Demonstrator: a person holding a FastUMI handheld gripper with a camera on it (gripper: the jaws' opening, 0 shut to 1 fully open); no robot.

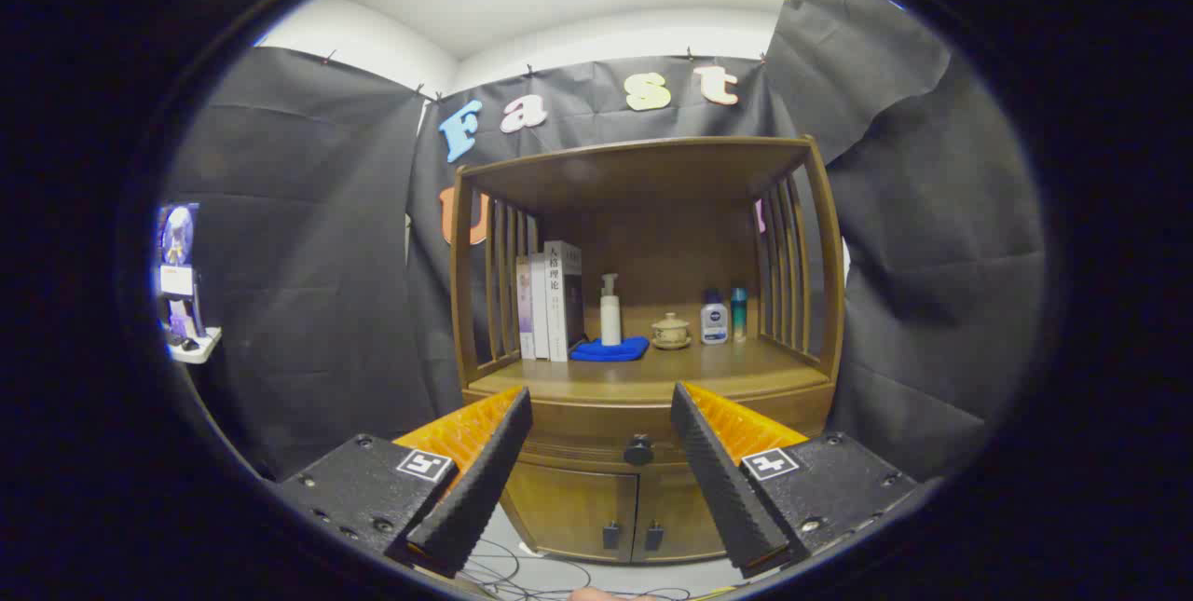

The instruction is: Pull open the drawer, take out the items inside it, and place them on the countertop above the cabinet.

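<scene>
Gripper with fingers spread apart and empty, aimed at the cabinet. The drawer — shut, under the front edge of the countertop — lies straight ahead; its knob sits centred between the fingers, beyond them.

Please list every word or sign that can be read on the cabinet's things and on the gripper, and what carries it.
"人格理论": spine of the tallest book on the countertop.
Other books: too small to read.
Small white bottle: print blurred.
Gripper: square coded markers, no words; its fingers stand open, the drawer knob beyond them.
</scene>
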